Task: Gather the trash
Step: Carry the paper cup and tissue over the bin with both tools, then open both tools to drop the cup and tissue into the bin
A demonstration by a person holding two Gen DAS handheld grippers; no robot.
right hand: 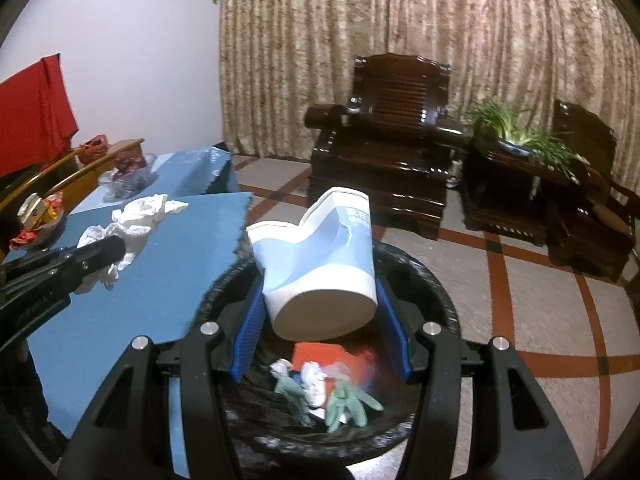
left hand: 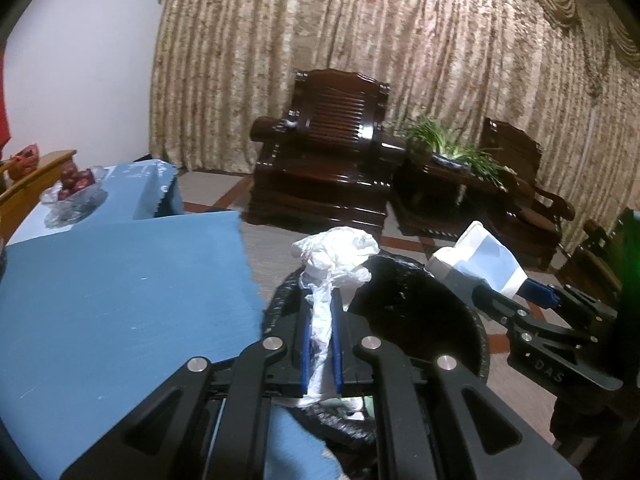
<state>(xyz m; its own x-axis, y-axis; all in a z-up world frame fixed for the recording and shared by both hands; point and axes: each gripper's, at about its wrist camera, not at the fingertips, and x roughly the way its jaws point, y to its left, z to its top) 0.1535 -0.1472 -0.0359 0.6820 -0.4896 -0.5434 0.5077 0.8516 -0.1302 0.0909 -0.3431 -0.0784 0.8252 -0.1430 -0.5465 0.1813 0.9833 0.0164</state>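
Note:
My left gripper is shut on a crumpled white plastic bag and holds it over the black-lined trash bin. My right gripper is shut on a crushed white and blue paper cup and holds it over the same bin. In the bin lie green gloves, white scraps and a red packet. The right gripper with the cup also shows in the left wrist view. The left gripper's arm shows at the left of the right wrist view, with the white bag at its tip.
A table with a blue cloth stands left of the bin. A glass bowl of red fruit sits at its far end. Dark wooden armchairs and a side table with a green plant stand before the curtain. The floor is tiled.

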